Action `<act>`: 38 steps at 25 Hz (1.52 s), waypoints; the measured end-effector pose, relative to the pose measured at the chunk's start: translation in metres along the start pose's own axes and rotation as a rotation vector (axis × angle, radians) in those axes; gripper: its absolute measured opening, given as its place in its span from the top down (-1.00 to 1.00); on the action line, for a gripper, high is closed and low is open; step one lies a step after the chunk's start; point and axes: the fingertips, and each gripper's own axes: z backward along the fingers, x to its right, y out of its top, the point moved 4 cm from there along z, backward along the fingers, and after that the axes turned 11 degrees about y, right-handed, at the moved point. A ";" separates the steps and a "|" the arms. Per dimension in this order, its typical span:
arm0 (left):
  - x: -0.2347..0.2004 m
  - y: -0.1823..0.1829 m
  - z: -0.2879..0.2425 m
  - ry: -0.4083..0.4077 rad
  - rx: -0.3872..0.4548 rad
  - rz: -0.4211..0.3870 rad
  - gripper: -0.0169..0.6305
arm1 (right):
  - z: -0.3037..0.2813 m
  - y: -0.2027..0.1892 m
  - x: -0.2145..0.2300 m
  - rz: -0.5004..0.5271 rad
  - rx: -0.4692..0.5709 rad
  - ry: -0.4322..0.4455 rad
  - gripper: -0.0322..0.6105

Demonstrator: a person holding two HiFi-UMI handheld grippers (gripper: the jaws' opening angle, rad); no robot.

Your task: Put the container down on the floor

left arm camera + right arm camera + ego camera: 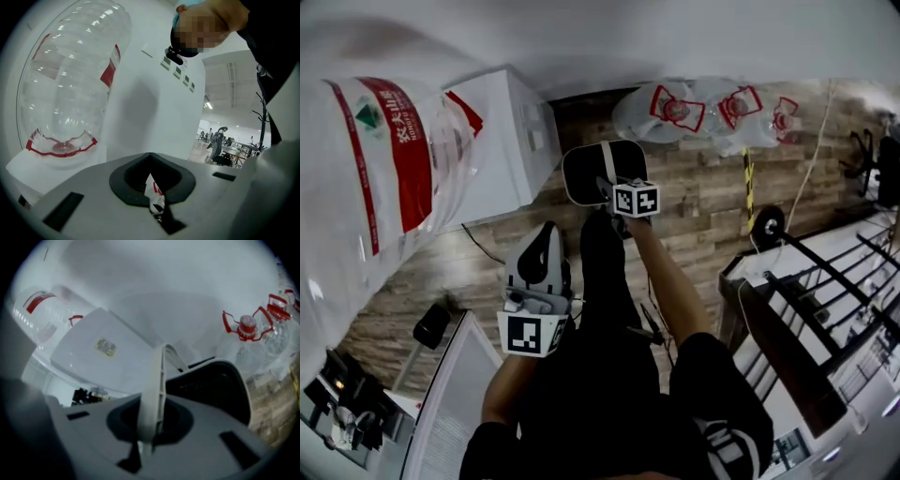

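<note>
The container is a black bin with a pale rim and a pale handle. It hangs above the wooden floor, in front of the person's legs. My right gripper is shut on the handle, and the dark bin body shows just past the jaws of my right gripper. My left gripper is lower left of the bin, apart from it and shut. In the left gripper view a small white and red bit shows at the seam of my left gripper; I cannot tell if it is held.
A white water dispenser stands left of the bin, carrying a big clear bottle with a red label. Several clear bottles with red handles lie on the floor beyond. A black railing runs at the right.
</note>
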 end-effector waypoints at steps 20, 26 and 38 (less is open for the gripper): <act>-0.008 -0.048 -0.029 0.028 -0.080 0.064 0.86 | -0.113 0.029 0.120 -0.025 0.025 -0.024 0.79; -0.006 -0.064 -0.041 0.039 -0.100 0.067 0.86 | -0.137 0.033 0.149 -0.024 0.021 -0.015 0.79; -0.007 -0.091 -0.053 0.053 -0.130 0.080 0.86 | -0.178 0.039 0.177 -0.002 0.007 -0.008 0.79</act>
